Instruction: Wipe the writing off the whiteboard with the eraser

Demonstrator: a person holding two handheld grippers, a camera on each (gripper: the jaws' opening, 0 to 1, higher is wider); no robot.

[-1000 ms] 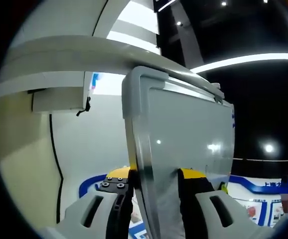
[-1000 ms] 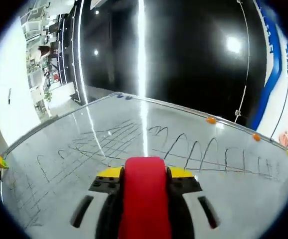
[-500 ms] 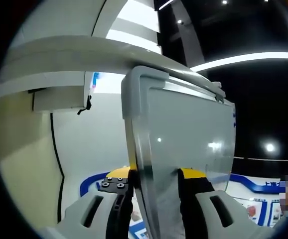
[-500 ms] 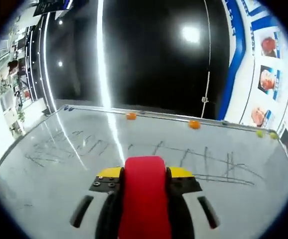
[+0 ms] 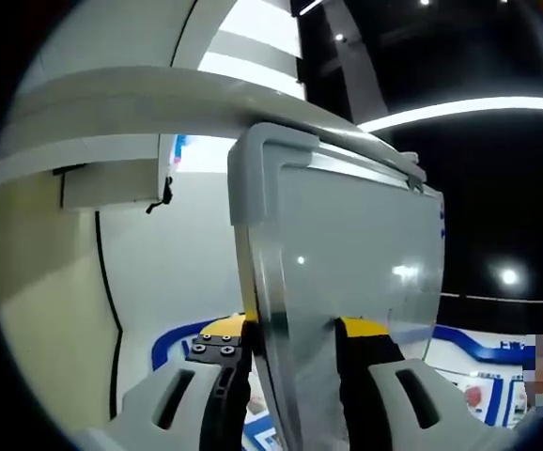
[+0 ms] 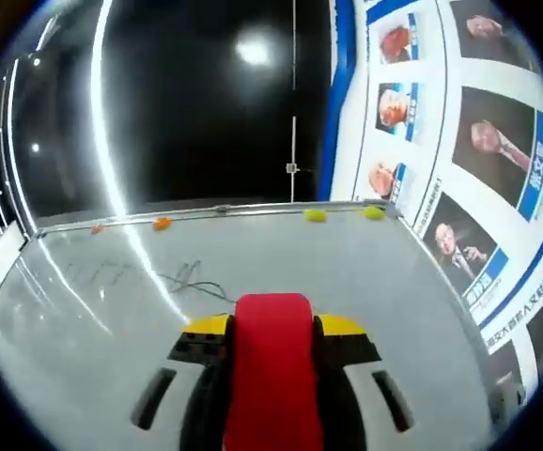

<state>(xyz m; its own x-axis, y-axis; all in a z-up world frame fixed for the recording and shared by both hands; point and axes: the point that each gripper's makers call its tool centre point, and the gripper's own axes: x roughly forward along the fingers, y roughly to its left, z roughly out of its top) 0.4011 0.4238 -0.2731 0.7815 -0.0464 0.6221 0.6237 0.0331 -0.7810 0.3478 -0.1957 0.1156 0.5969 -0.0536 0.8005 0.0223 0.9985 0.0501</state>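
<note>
In the right gripper view the whiteboard [image 6: 365, 282] spreads out ahead, with faint dark scribbles [image 6: 149, 275] left of centre. My right gripper [image 6: 273, 331] is shut on the red eraser [image 6: 273, 366], which lies against the board surface. In the left gripper view I see the whiteboard [image 5: 365, 272] edge-on, with its grey frame corner [image 5: 262, 150] at the top. My left gripper [image 5: 293, 338] is shut on that board's edge, one jaw on each face.
Small orange [image 6: 162, 224] and yellow [image 6: 316, 215] magnets sit along the board's far rim. A wall of portrait posters [image 6: 459, 141] rises to the right, a dark glossy wall [image 6: 206, 103] behind. A white wall with a black cable [image 5: 102, 282] is beside the left gripper.
The right gripper has swept the eraser rightward across the board; most of the zigzag writing is gone or out of view, and the poster wall has come in. The left gripper holds still.
</note>
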